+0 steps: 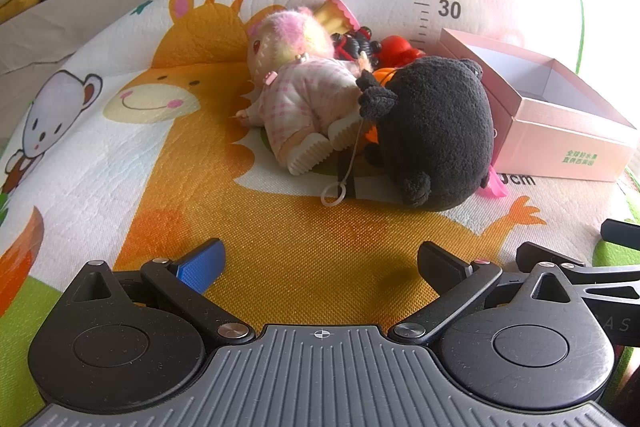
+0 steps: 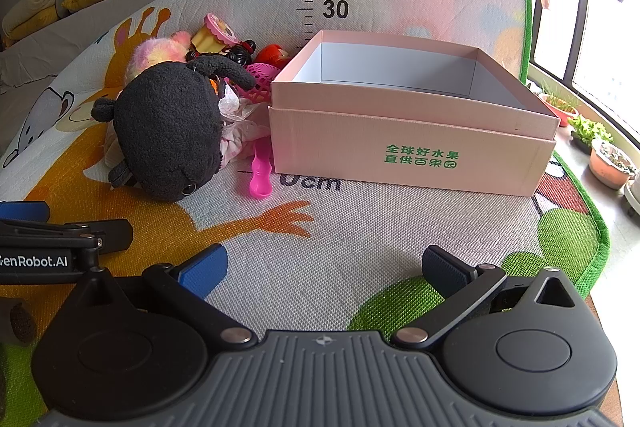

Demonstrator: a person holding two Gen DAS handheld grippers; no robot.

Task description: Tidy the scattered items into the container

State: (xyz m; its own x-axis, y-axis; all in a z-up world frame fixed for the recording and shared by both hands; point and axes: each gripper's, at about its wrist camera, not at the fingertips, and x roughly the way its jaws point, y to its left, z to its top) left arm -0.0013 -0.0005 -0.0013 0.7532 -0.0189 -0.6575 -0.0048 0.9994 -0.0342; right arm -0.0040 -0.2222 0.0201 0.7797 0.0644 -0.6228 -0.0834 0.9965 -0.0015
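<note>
I am starting with the black plush toy, which is lying just left of the pink box, touching the doll behind it. To do it well, I am planning to pinch its round body, not the thin ear. My left gripper and right gripper are both hovering low over the play mat, jaws wide, holding nothing.

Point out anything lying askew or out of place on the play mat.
The toys are heaped beside the pink box, none inside it. The black plush lies on its side over the doll, and a pink spoon sticks out against the box's base.
</note>
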